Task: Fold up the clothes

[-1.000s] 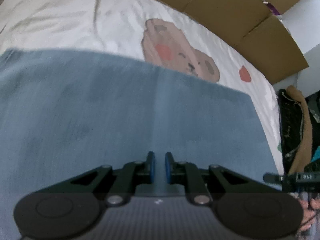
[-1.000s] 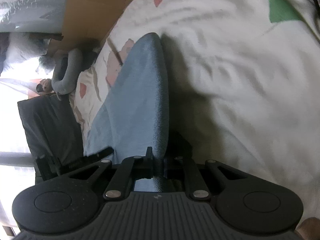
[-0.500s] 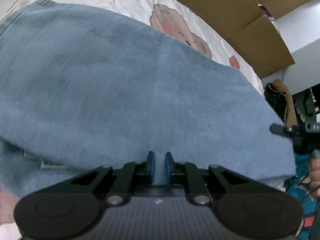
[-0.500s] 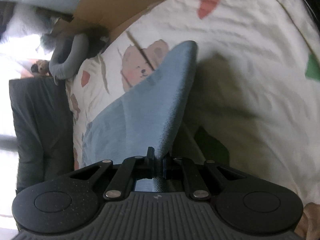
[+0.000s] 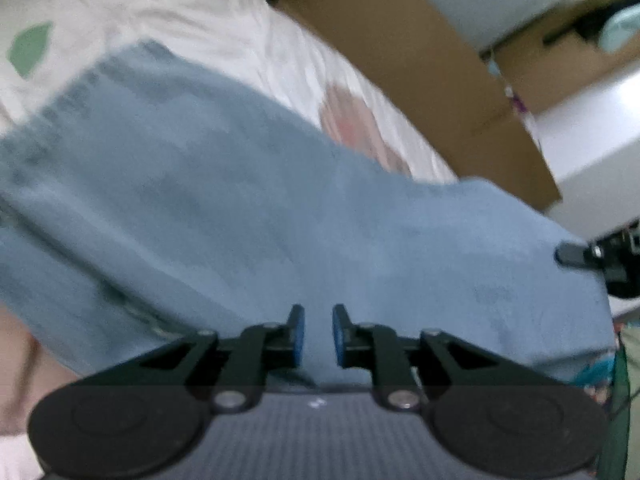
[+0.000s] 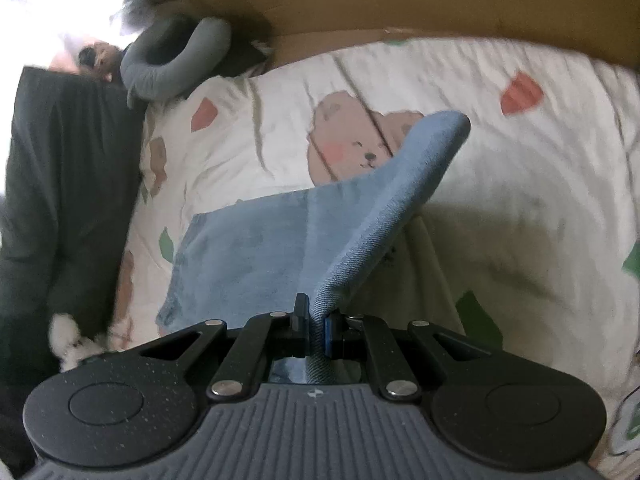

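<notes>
Right gripper [image 6: 317,330] clamped on blue garment [image 6: 256,248]; left gripper [image 5: 319,334] slightly parted, grip hidden, view blurred.

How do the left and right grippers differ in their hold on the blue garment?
The right gripper is shut on a bunched edge of the blue garment; the left gripper shows a gap between its pads, cloth lying in it. The right lifts a raised ridge; before the left the cloth spreads flat. Both have blue pads.
</notes>
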